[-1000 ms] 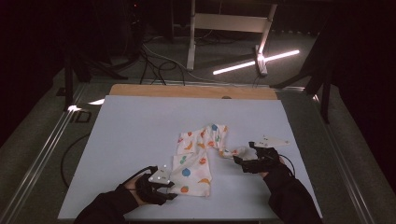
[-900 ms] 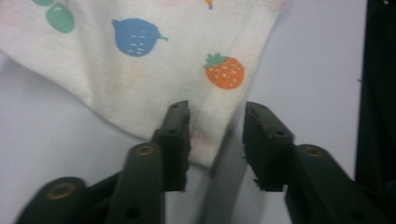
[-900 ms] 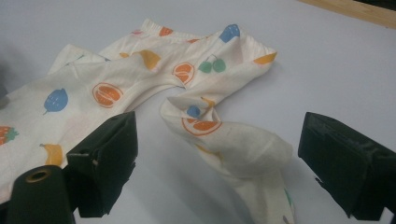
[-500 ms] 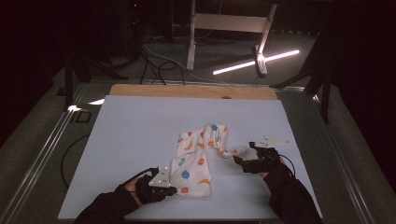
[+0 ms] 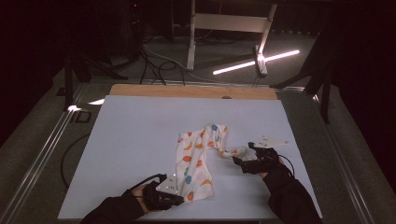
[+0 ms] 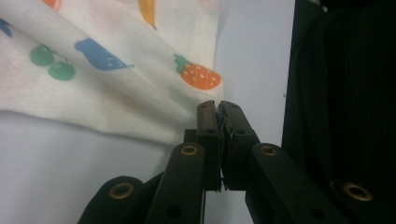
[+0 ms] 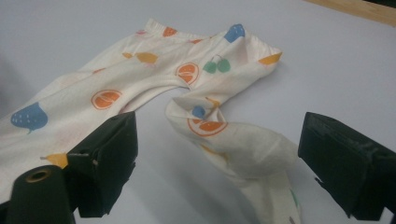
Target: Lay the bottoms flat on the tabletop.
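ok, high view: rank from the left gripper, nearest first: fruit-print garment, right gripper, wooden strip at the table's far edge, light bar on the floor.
1. fruit-print garment: its near corner sits in the left gripper jaws, bottom centre.
2. right gripper: to the right, at the garment's twisted leg.
3. wooden strip: the table's far edge.
4. light bar: on the floor beyond the table, upper right.

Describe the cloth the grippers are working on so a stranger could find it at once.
Start at the pale blue table top under the high view. Slightly right of its middle lies a small cream garment, printed with oranges, cherries and strawberries. It is the one soft, patterned thing there: the left gripper pinches its near corner, and the right gripper stands open around its twisted leg end.
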Demonstrator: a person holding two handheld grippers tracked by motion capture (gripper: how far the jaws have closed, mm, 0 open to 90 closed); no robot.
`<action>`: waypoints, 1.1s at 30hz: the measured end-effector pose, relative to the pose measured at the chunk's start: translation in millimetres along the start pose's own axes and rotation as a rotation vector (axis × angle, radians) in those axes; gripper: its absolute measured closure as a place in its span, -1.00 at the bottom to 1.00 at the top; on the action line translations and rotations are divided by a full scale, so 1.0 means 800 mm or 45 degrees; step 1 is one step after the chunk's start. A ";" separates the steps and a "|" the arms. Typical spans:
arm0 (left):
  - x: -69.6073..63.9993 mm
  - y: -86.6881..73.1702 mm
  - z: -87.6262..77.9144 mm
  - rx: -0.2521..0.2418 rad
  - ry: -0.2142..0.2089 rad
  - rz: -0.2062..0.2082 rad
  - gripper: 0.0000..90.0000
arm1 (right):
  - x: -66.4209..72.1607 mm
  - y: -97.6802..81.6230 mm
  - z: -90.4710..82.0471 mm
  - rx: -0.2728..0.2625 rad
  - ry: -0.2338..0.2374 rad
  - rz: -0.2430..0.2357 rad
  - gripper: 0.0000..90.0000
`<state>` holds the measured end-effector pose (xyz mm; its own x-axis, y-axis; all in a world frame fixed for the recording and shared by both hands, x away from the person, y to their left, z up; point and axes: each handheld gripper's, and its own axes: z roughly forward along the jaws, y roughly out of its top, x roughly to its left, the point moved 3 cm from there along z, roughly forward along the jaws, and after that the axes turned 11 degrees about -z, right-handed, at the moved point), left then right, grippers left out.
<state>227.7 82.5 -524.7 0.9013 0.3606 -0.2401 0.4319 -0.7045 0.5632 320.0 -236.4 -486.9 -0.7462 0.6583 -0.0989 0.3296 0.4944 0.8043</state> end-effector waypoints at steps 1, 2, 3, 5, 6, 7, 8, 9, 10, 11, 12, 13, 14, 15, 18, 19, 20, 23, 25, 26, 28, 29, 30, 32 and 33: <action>0.000 -0.002 0.002 0.018 -0.015 0.003 0.94 | 0.000 0.000 0.000 0.005 -0.002 -0.005 -0.73; 0.001 -0.004 0.004 0.038 -0.036 -0.005 0.93 | 0.000 0.000 0.000 0.008 -0.003 -0.009 -0.73; 0.000 -0.005 0.004 0.043 -0.048 0.003 0.90 | 0.000 -0.001 0.000 0.008 -0.003 -0.007 -0.73; -0.001 -0.003 0.002 0.038 -0.062 0.012 0.86 | 0.000 -0.001 0.000 0.008 -0.003 -0.005 -0.73; -0.003 -0.001 0.001 0.026 -0.064 0.015 0.79 | -0.001 -0.001 0.000 0.007 -0.004 -0.009 -0.73; -0.003 0.001 -0.001 0.010 -0.069 0.018 0.70 | -0.001 0.000 0.000 0.008 -0.007 -0.004 -0.73; -0.004 0.004 -0.003 -0.008 -0.060 0.012 0.60 | -0.001 0.000 0.000 0.008 -0.008 -0.001 -0.73; -0.005 0.006 -0.005 -0.031 -0.036 0.017 0.45 | -0.001 0.000 0.000 0.006 -0.008 -0.001 -0.73; -0.006 0.009 -0.007 -0.048 -0.014 0.025 0.27 | 0.000 0.000 0.000 0.005 -0.007 -0.003 -0.73; -0.006 0.012 -0.008 -0.069 -0.007 0.024 0.20 | 0.000 0.000 0.000 0.006 -0.011 -0.010 -0.73; -0.007 0.017 -0.009 -0.092 -0.008 0.023 0.20 | 0.000 0.000 0.000 0.008 -0.012 -0.008 -0.73; -0.009 0.022 -0.010 -0.119 -0.005 0.022 0.20 | -0.001 0.000 0.000 0.008 -0.008 -0.011 -0.73; -0.009 0.022 -0.010 -0.119 -0.005 0.022 0.20 | -0.001 0.000 0.000 0.008 -0.008 -0.011 -0.73; -0.014 0.034 -0.009 -0.155 -0.003 0.032 0.20 | -0.001 0.000 0.001 0.010 -0.007 -0.011 -0.73; -0.027 0.055 -0.002 -0.195 -0.009 0.073 0.20 | 0.001 0.000 0.002 0.014 -0.006 -0.011 -0.73; -0.030 0.062 0.002 -0.203 -0.002 0.088 0.20 | 0.001 0.000 0.002 0.009 -0.005 -0.012 -0.73; -0.033 0.069 0.007 -0.209 -0.005 0.102 0.20 | 0.001 0.000 0.002 0.009 -0.004 -0.011 -0.73; -0.040 0.087 0.026 -0.194 0.029 0.160 0.20 | 0.000 0.000 0.001 0.012 -0.007 -0.005 -0.73; -0.042 0.094 0.041 -0.164 0.043 0.202 0.20 | 0.000 -0.001 0.001 0.011 -0.004 -0.003 -0.73; -0.041 0.096 0.048 -0.138 0.061 0.230 0.20 | 0.000 -0.002 0.001 0.011 -0.003 0.002 -0.73; -0.040 0.097 0.061 -0.100 0.101 0.253 0.22 | 0.000 -0.002 0.000 0.010 -0.003 0.000 -0.73; -0.037 0.096 0.064 -0.072 0.133 0.277 0.26 | -0.001 -0.003 0.000 0.009 -0.002 0.003 -0.73; -0.035 0.095 0.067 -0.054 0.146 0.277 0.34 | -0.001 -0.003 0.000 0.004 0.005 0.006 -0.73; -0.028 0.092 0.069 -0.035 0.163 0.263 0.51 | -0.002 -0.004 -0.001 0.010 -0.002 0.006 -0.73; -0.024 0.090 0.069 -0.019 0.185 0.267 0.58 | -0.002 -0.004 -0.001 0.009 -0.004 0.007 -0.72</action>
<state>243.4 -9.3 -523.2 0.9563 0.2924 -0.0016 0.2347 -0.7643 0.6006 319.8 -239.7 -489.0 -0.7425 0.6628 -0.0965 0.3376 0.4947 0.8008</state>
